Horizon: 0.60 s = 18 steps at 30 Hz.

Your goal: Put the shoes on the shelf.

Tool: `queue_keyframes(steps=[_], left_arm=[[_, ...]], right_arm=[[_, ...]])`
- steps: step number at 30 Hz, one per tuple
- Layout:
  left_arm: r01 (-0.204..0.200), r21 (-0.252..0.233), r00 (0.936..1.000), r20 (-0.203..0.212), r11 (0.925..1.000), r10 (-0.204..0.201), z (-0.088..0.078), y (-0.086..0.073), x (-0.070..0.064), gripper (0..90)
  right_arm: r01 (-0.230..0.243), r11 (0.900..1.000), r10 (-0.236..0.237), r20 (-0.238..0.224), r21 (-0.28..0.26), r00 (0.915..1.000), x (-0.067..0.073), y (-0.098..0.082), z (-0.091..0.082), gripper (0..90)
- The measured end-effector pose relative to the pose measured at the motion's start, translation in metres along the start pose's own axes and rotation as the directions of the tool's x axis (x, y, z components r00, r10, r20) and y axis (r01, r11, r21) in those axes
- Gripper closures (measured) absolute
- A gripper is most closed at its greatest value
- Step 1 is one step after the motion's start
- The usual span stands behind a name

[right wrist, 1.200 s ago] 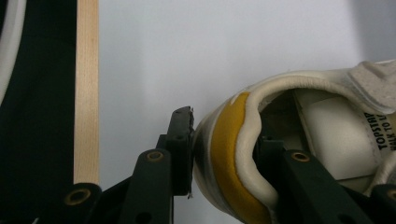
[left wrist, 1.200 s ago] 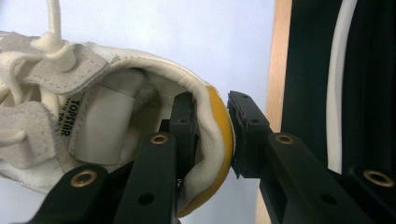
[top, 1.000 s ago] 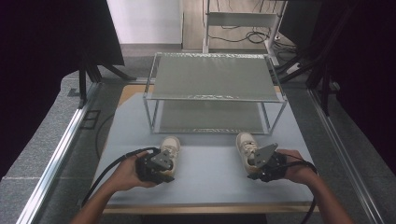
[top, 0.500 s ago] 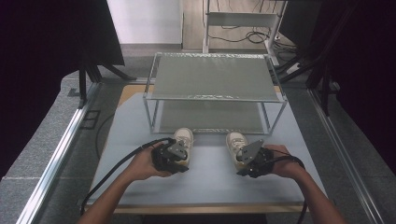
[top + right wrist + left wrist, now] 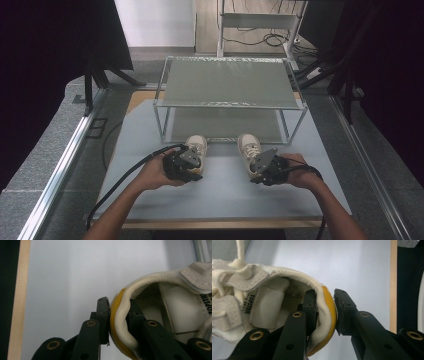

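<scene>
Pinching the heel wall of a cream shoe, the left gripper [image 5: 325,312] is holding one jaw inside the shoe opening and the other against the yellow patch on the outside of the heel. In the left gripper view the inner jaw is pressing into the padded collar, while the outer pad is sitting right at the yellow patch; whether it is fully pressing there is hard to tell. The left shoe [image 5: 262,302] is lying with its laces and tongue toward the left of that view.

The right gripper [image 5: 117,317] is clamping the heel of the second shoe [image 5: 175,302] in the same way, one jaw inside and one outside, and the collar is bulging between the pads. Its jaws have just been closing, with the heel wall between them.

From the high view, both grippers, left [image 5: 182,165] and right [image 5: 265,167], are sitting on the pale table [image 5: 225,200] near the person's edge, each in a hand. The two shoes, left [image 5: 196,146] and right [image 5: 248,147], are resting side by side, toes pointing toward the metal shelf rack [image 5: 230,85] just beyond them. The shoes are apart from each other and close to the rack's lower shelf.
</scene>
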<state>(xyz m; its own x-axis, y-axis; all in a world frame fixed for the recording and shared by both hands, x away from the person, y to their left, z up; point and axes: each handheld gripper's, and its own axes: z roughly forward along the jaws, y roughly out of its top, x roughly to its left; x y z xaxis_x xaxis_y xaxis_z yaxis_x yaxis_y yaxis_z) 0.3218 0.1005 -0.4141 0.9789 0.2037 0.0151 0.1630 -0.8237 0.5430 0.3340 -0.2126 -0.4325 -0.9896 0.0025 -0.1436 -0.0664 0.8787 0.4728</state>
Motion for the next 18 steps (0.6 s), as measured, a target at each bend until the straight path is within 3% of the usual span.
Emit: queue_keyframes(steps=[8,10,18], left_arm=[[0.008,-0.023,0.9999,-0.014,0.9997,-0.008,0.002,0.007,0.01,72.4],[-0.01,-0.017,0.9992,-0.038,0.9998,0.009,0.006,0.014,0.016,72.4],[-0.034,-0.013,0.9963,-0.08,0.9993,0.033,0.024,0.035,0.041,72.4]], right_arm=[[-0.007,1.0,0.007,0.027,-0.012,0.9996,-0.012,0.008,0.0,76.5],[-0.01,1.0,0.011,0.031,-0.009,0.9995,-0.018,0.01,0.002,76.5],[-0.051,0.999,0.051,0.043,-0.004,0.9978,-0.05,0.019,0.014,76.4]])
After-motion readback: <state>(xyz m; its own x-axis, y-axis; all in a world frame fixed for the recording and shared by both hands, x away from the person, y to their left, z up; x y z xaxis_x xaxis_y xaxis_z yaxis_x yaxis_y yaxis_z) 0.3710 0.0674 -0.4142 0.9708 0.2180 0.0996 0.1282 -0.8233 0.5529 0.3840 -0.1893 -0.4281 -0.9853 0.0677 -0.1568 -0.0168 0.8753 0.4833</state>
